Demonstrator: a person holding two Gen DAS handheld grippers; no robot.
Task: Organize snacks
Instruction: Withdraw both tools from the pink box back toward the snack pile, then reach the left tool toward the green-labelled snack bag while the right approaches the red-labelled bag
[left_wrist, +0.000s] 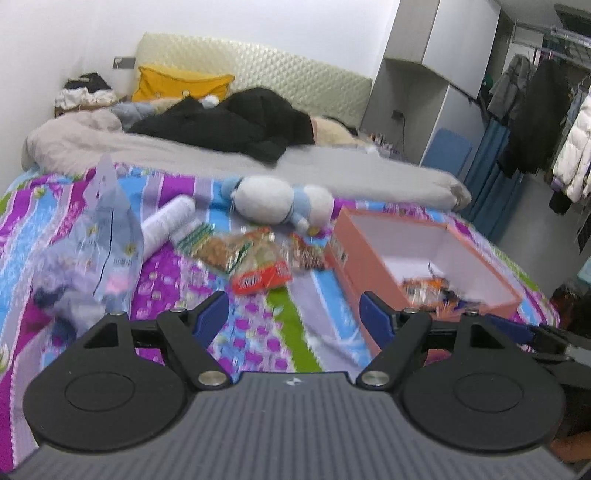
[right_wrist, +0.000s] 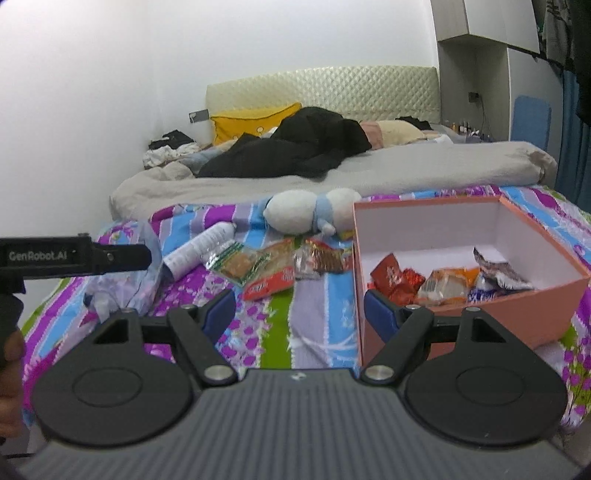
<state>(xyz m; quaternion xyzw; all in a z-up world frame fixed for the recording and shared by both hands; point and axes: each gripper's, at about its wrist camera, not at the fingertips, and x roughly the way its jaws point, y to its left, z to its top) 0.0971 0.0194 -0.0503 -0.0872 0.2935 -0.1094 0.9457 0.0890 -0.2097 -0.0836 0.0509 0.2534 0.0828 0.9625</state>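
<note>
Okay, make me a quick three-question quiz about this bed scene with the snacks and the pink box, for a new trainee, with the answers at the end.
1. True or false: the pink box already holds some snack packets.
2. Which lies nearest the box's left wall? A) white bottle B) dark red-brown packet C) yellow pillow
3. Fill in: both the left gripper and the right gripper are ____ and hold nothing.

Key: 1 true; 2 B; 3 open.
</note>
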